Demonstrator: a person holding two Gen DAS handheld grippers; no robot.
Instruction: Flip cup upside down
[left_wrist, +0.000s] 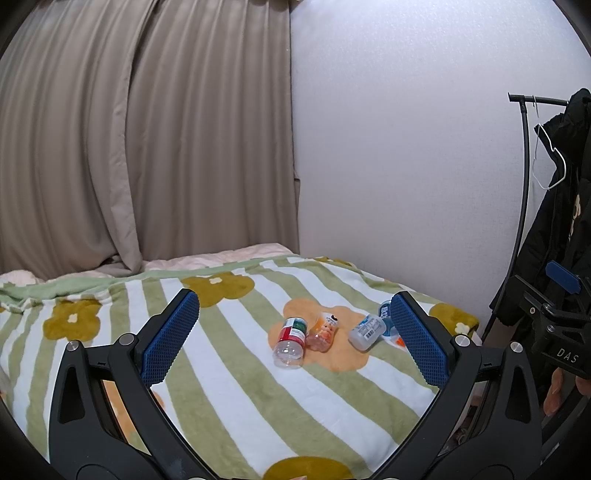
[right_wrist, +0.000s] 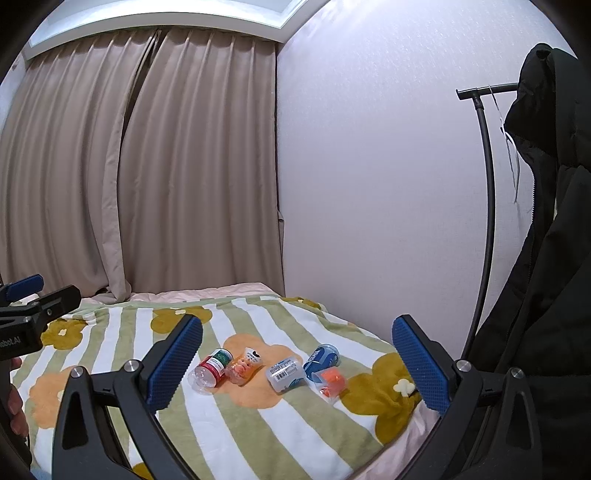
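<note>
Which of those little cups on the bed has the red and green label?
The leftmost cup, lying on its side at the row's left end; its neighbours are orange, pale with a barcode, and blue.

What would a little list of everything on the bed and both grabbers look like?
surface: striped flower blanket
cups: five small plastic ones, all lying on their sides
red cup: far left
orange cup: beside it
white cup: middle
blue cup: right, at the back
clear cup: right, in front, orange inside
left gripper: open, empty
right gripper: open, empty
flipped so far: none
</note>
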